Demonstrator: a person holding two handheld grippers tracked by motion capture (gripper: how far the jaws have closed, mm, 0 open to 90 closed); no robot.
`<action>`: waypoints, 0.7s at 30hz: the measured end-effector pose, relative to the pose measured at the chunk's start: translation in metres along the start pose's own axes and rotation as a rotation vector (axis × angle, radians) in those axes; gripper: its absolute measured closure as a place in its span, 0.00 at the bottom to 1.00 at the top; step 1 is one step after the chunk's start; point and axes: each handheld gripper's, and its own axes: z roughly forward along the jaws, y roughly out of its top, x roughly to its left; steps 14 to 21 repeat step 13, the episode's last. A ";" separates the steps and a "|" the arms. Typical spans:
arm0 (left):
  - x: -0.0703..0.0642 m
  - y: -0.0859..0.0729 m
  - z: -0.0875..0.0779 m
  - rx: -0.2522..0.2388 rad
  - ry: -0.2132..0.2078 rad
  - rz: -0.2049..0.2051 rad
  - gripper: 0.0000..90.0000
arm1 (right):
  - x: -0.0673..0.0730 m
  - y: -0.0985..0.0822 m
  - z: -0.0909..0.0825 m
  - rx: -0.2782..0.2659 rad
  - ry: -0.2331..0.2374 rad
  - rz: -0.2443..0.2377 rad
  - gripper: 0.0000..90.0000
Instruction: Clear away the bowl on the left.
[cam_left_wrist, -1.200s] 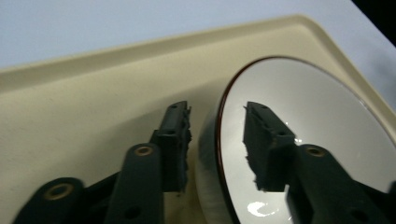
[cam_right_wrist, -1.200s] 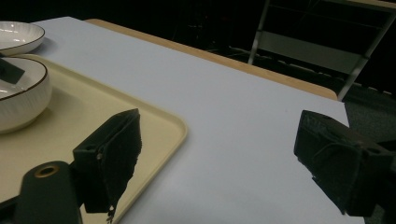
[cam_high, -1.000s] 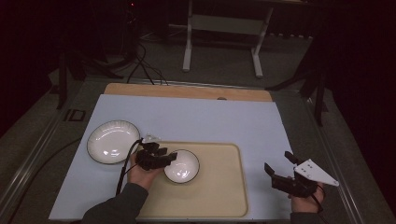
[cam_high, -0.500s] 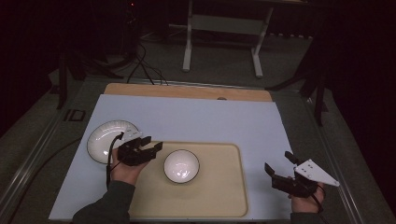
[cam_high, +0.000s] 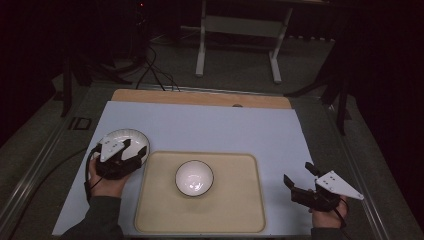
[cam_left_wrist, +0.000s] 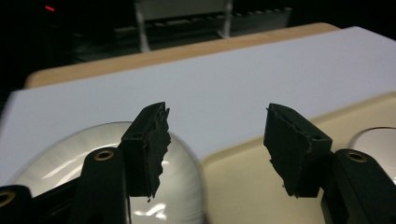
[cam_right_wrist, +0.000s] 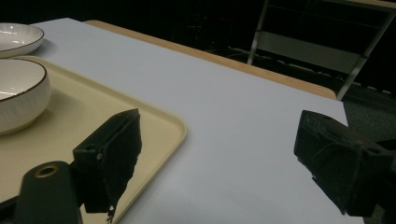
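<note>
A white bowl with a dark rim (cam_high: 194, 177) (cam_right_wrist: 18, 93) stands in the middle of a beige tray (cam_high: 240, 210) (cam_left_wrist: 243, 182). Left of the tray a white plate (cam_high: 120, 139) (cam_left_wrist: 60, 163) (cam_right_wrist: 14, 37) lies on the white table cover. My left gripper (cam_high: 136, 148) (cam_left_wrist: 217, 126) hovers over the plate's near right edge; its jaws have just been opening, they stand open and hold nothing. My right gripper (cam_high: 297, 173) (cam_right_wrist: 219, 135) rests open over the bare cover, right of the tray, with nothing between its jaws.
The white cover (cam_high: 215, 130) lies on a wooden tabletop whose far edge (cam_high: 200, 97) shows behind it. A metal stand (cam_high: 237, 30) and cables are on the dark floor beyond. The cover stretches bare behind the tray.
My left gripper let go of the bowl, opened wider and moved left from the tray to the plate. The bowl stays in the tray. The right gripper has not moved.
</note>
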 end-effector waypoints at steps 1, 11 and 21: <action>0.002 -0.002 -0.002 -0.003 0.014 0.003 0.44 | 0.000 0.000 0.000 0.000 -0.001 0.001 0.16; 0.035 -0.014 -0.010 -0.015 0.091 -0.103 0.43 | 0.000 -0.001 0.001 0.010 0.000 0.010 0.16; 0.039 -0.015 -0.011 -0.028 0.095 -0.124 0.43 | -0.001 -0.002 0.002 0.011 -0.002 0.010 0.16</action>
